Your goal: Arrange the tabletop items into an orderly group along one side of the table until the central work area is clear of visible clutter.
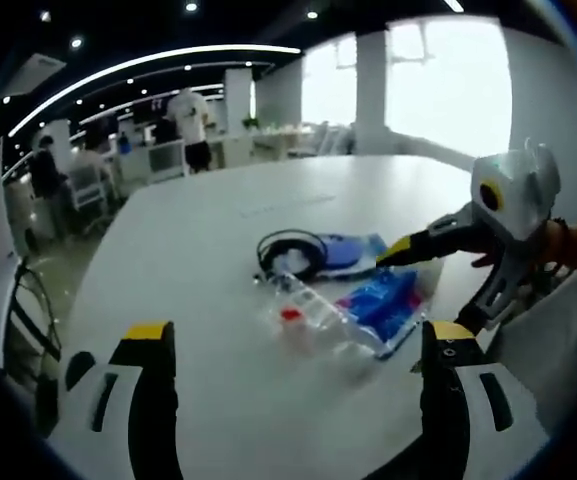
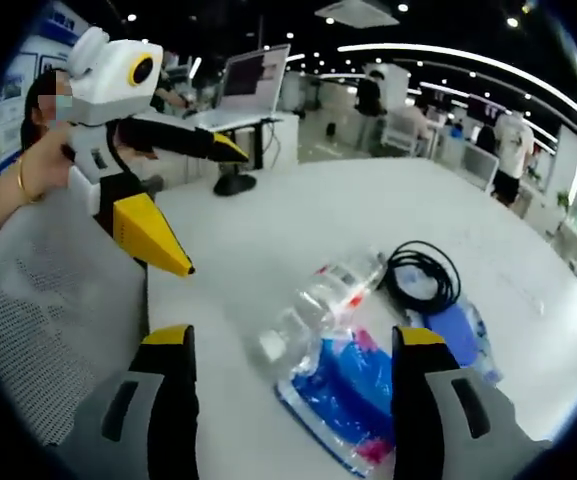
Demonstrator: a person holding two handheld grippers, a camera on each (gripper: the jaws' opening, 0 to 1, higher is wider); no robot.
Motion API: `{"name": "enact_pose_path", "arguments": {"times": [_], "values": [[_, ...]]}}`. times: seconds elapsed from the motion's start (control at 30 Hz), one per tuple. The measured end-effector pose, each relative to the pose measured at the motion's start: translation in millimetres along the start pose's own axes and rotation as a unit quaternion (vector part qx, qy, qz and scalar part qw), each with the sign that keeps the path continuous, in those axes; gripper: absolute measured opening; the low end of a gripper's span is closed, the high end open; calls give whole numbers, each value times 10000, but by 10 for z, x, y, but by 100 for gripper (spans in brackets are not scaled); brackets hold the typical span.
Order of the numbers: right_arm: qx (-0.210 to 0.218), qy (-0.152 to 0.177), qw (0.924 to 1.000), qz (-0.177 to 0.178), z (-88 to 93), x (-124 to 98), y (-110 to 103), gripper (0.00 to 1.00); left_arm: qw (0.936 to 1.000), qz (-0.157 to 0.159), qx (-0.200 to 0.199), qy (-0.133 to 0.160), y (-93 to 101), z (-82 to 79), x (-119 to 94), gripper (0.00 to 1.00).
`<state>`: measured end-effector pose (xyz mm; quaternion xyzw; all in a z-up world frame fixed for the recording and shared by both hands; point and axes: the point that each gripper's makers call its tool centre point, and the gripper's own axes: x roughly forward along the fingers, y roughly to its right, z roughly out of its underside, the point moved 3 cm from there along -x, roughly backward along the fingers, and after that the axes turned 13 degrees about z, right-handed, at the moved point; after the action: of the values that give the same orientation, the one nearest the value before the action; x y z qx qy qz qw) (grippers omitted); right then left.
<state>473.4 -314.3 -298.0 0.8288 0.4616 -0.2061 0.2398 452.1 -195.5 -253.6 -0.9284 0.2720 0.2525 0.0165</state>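
Observation:
A clear plastic bottle [image 1: 313,315] [image 2: 318,300] lies on its side on the white table [image 1: 218,230] [image 2: 298,210]. A blue packet [image 1: 388,305] [image 2: 343,395] lies against it. Just beyond, a black cable coil [image 1: 290,252] [image 2: 423,275] rests on a blue pouch [image 1: 353,250] [image 2: 463,335]. My left gripper [image 1: 298,335] is open, short of the bottle and above the table. My right gripper [image 2: 296,340] is open too, hovering near the bottle and packet. Each shows in the other's view, jaws apart: the right gripper [image 1: 426,290] over the packet's far side, the left gripper [image 2: 216,212] to the left.
A grey mesh chair [image 2: 48,330] stands at the table's edge by the person holding the grippers. A laptop on a stand [image 2: 253,80] sits at the far end of the table. People and desks are in the office behind [image 1: 188,120]. A dark chair [image 1: 28,330] is at the left edge.

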Motion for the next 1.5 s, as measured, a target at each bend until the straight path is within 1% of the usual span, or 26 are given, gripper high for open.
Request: {"name": "enact_pose_path", "arguments": {"times": [0.2, 0.27, 0.33, 0.53, 0.7, 0.83, 0.87, 0.97, 1.0, 1.17, 1.3, 1.37, 1.5], "values": [[-64, -23, 9999, -114, 16, 55, -87, 74, 10000, -33, -15, -20, -7, 1, -10, 99], [69, -35, 9998, -164, 9, 62, -110, 71, 10000, -36, -3, -13, -7, -4, -12, 99], [164, -21, 9997, -167, -4, 68, -119, 70, 10000, -26, 6, -10, -2, -10, -13, 99], [181, -25, 9996, -229, 2, 104, -175, 65, 10000, -49, 19, -25, -5, -12, -22, 99], [311, -57, 9991, -287, 14, 154, -215, 63, 10000, -62, 38, -46, -6, -8, -25, 99], [649, -59, 9977, -193, -16, 221, -174, 61, 10000, -60, 46, -38, -9, -11, -27, 99], [804, -55, 9967, -130, -23, 240, -150, 61, 10000, -63, 47, -44, -11, -9, -27, 99], [1051, -86, 9944, -36, -23, 269, -108, 61, 10000, -53, 42, -41, -9, -8, -29, 99], [1147, -72, 9934, 51, -21, 282, -80, 61, 10000, -48, 35, -31, -7, -10, -30, 99], [1194, -88, 9926, 218, 6, 331, -64, 60, 10000, -50, 31, -25, -16, -4, -43, 99], [1184, -89, 9924, 336, 5, 383, -64, 59, 9999, -79, 70, -79, -27, 13, -49, 99], [1231, -97, 9912, 473, -1, 415, -41, 60, 9999, -86, 78, -91, -30, 20, -49, 99], [1393, -96, 9888, 523, -15, 483, -48, 59, 9999, -81, 90, -89, -27, 23, -48, 99]]}}
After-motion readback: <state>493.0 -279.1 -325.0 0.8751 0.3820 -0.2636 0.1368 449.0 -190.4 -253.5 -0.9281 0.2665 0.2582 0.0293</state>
